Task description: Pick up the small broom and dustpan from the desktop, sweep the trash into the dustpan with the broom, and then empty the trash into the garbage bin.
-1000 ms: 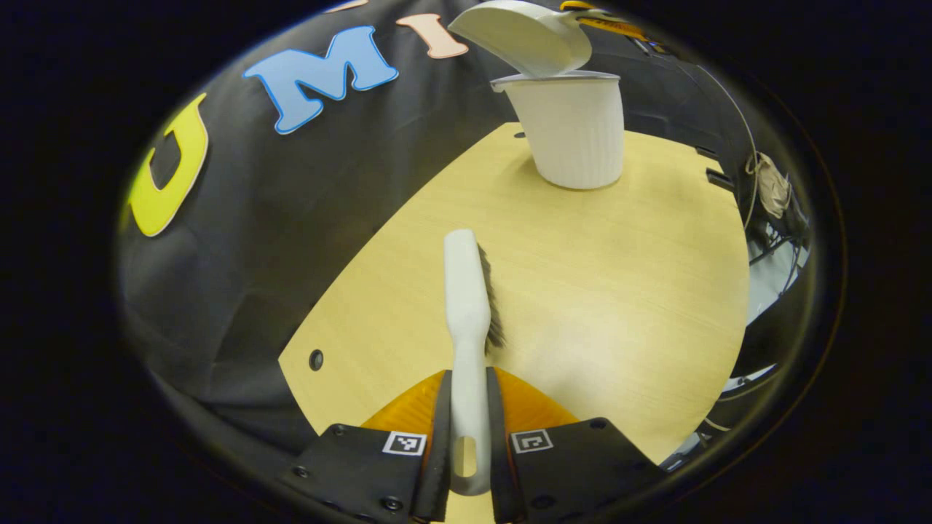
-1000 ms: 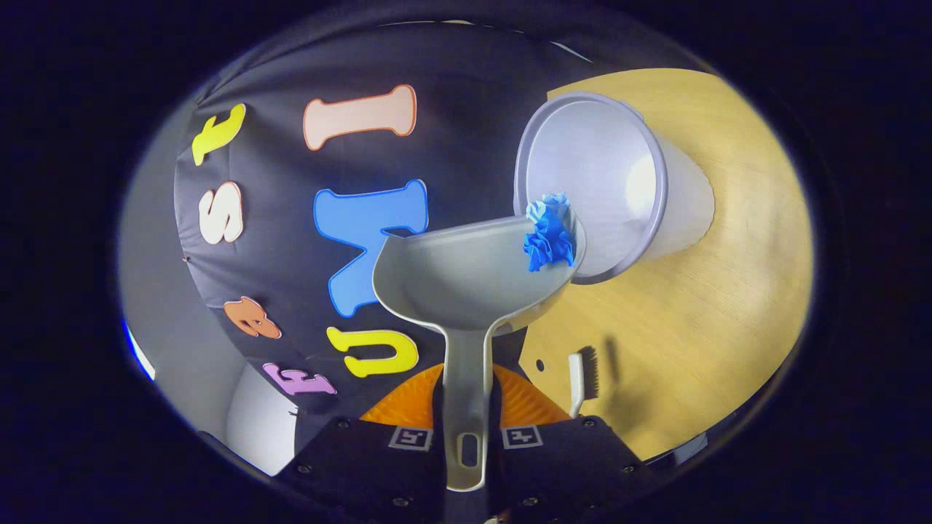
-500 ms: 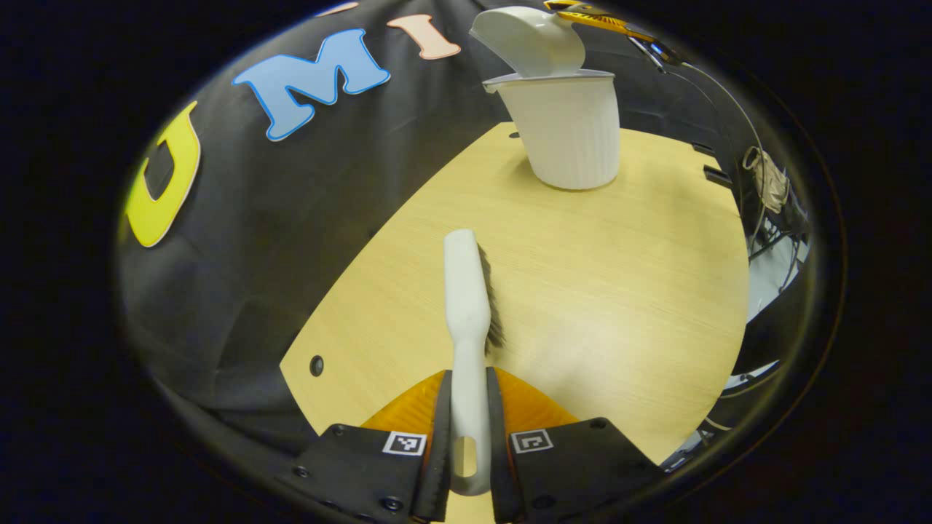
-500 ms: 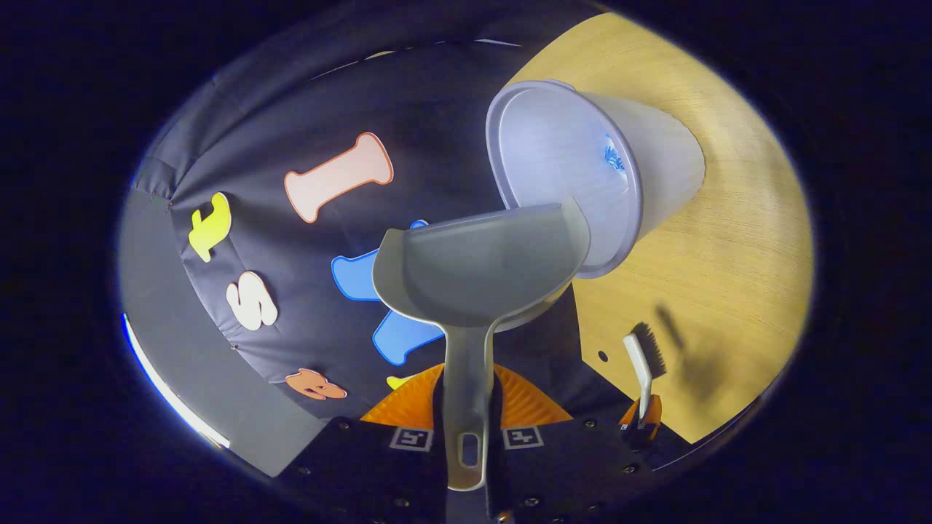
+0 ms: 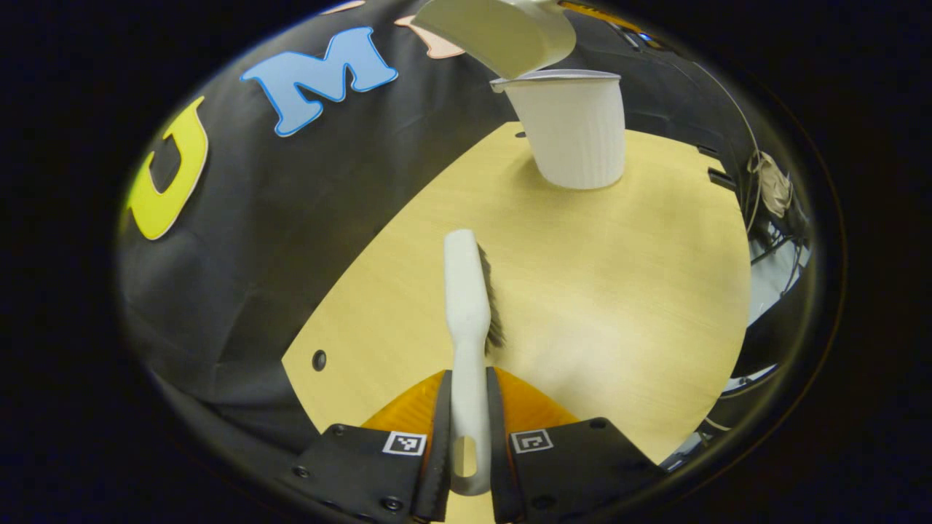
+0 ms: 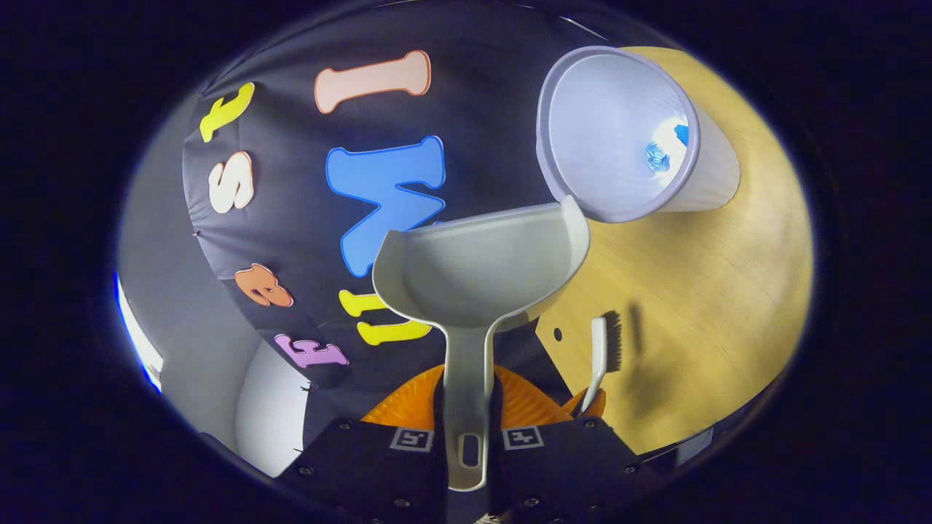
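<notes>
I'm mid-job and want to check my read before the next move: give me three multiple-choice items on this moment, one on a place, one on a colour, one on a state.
1. Where is the crumpled trash?
A. In the dustpan
B. Inside the bin
C. On the table

2. What colour is the trash?
A. Blue
B. Red
C. Green

3. What is the left gripper doing?
A. Open over the table
B. Shut on the bin
C. Shut on the broom

Answers:
1 B: the trash lies deep in the bin, and the dustpan in the right gripper is empty.
2 A: it is blue.
3 C: both fingers of the left gripper press on the broom handle above the table.
</notes>
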`<state>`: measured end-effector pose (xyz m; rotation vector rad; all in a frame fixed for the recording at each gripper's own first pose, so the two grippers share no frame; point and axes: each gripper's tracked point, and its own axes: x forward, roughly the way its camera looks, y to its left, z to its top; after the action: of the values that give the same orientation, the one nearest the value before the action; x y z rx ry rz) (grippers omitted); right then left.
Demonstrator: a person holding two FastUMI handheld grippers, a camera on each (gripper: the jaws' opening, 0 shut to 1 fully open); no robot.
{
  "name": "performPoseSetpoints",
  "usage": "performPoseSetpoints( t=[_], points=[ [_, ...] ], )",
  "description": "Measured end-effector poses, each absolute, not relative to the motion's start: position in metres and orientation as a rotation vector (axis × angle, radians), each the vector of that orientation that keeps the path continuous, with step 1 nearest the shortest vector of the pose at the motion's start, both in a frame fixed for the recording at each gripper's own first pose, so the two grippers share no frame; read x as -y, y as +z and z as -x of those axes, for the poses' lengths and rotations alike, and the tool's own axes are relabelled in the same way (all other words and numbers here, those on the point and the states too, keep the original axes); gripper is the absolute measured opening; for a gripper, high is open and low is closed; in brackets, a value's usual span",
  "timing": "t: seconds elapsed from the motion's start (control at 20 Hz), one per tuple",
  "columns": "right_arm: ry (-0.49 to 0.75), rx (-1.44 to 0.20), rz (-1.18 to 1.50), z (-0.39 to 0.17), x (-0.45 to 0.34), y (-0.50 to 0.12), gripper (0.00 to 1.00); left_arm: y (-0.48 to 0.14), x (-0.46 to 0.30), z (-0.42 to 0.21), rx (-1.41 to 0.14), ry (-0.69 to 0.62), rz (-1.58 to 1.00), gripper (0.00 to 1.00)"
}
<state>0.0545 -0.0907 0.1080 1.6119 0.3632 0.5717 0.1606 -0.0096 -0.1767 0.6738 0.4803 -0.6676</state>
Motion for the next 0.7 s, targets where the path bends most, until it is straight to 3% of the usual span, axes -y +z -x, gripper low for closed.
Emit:
performPoseSetpoints(
  t=[0.25, 0.7],
  points=[
    [0.576, -0.478, -1.469, -0.053, 0.058, 0.080, 0.20, -0.179, -0.006, -0.155, -0.493, -0.643, -0.646, 0.31],
    [0.438, -0.664, -1.196, -0.054, 0.029, -0.015, 0.21, -0.189, -0.021, -0.140, -0.526, -0.586, -0.610, 0.31]
  ],
)
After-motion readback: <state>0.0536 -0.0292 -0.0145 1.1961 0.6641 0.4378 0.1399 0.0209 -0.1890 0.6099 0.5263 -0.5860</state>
